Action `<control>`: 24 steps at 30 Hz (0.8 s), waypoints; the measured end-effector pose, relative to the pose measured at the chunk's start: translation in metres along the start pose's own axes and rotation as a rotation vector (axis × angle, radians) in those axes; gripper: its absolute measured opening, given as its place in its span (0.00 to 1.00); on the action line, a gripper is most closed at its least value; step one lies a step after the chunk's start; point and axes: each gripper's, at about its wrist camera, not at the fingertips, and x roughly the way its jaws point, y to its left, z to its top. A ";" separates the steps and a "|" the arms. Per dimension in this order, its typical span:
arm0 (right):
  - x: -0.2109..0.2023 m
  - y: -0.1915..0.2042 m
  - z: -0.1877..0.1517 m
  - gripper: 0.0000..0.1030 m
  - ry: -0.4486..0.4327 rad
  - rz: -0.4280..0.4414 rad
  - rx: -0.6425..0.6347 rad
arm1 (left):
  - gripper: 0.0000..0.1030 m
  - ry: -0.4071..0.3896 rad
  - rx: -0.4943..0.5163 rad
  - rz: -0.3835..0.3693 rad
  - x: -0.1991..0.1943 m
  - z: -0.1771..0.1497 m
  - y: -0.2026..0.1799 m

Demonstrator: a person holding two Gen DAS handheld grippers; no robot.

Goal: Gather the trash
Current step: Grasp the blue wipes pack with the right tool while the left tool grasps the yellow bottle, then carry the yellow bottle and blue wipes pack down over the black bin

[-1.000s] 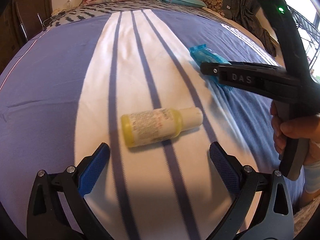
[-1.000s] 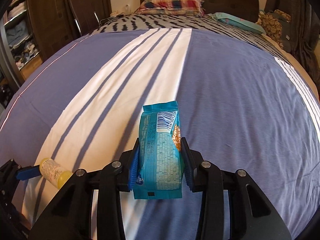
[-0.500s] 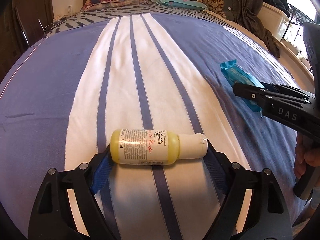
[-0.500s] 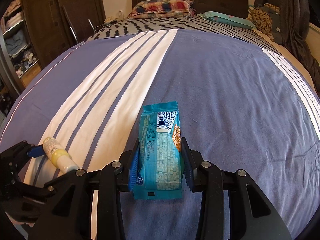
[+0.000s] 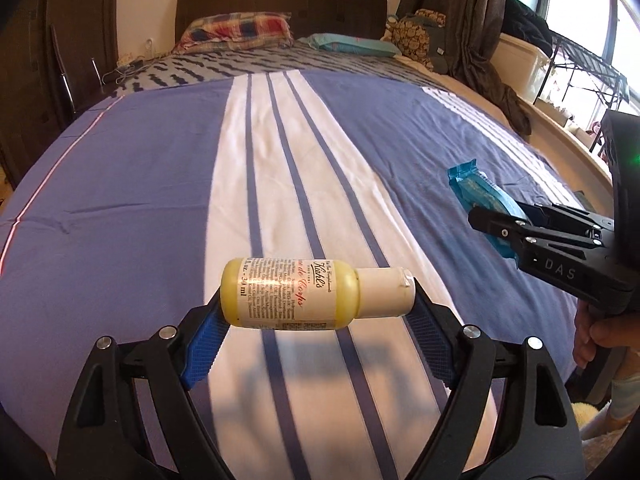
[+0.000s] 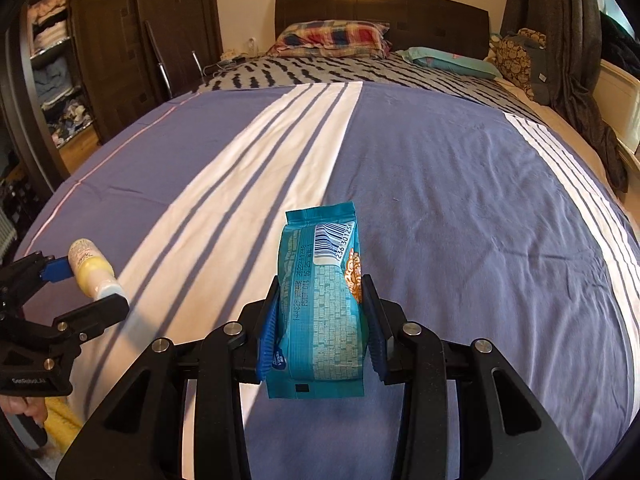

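Observation:
My left gripper is shut on a small yellow lotion bottle with a white cap, held sideways above the striped bedspread. My right gripper is shut on a teal snack packet with a barcode, held upright above the bed. The packet and right gripper show at the right of the left wrist view. The bottle and left gripper show at the left of the right wrist view.
Pillows and a dark headboard lie at the far end of the bed. A wardrobe with shelves stands on the left. Curtains and a window ledge are on the right.
My left gripper closed on the bottle lying on the bed and lifted it. My right gripper kept the packet and rose with it.

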 end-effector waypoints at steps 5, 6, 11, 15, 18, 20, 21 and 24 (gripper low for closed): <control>-0.044 0.024 -0.015 0.37 -0.047 0.008 -0.014 | 0.77 -0.037 0.005 -0.002 -0.043 -0.018 -0.002; -0.054 0.030 -0.019 0.37 -0.059 0.011 -0.017 | 0.77 -0.042 0.006 -0.003 -0.051 -0.023 -0.003; -0.087 0.052 -0.038 0.37 -0.095 0.027 -0.019 | 0.77 -0.059 0.004 -0.012 -0.081 -0.051 -0.006; -0.104 0.066 -0.058 0.37 -0.106 0.040 -0.018 | 0.77 -0.059 0.003 -0.018 -0.099 -0.078 -0.007; -0.114 0.074 -0.079 0.37 -0.105 0.052 -0.010 | 0.77 -0.054 0.003 -0.020 -0.105 -0.094 -0.007; -0.120 0.076 -0.094 0.37 -0.097 0.059 0.000 | 0.77 -0.044 0.006 -0.023 -0.109 -0.107 -0.008; -0.122 0.078 -0.101 0.37 -0.094 0.063 0.004 | 0.77 -0.038 0.008 -0.025 -0.110 -0.113 -0.008; -0.128 0.082 -0.125 0.37 -0.079 0.066 0.015 | 0.77 -0.023 0.013 -0.031 -0.111 -0.131 -0.011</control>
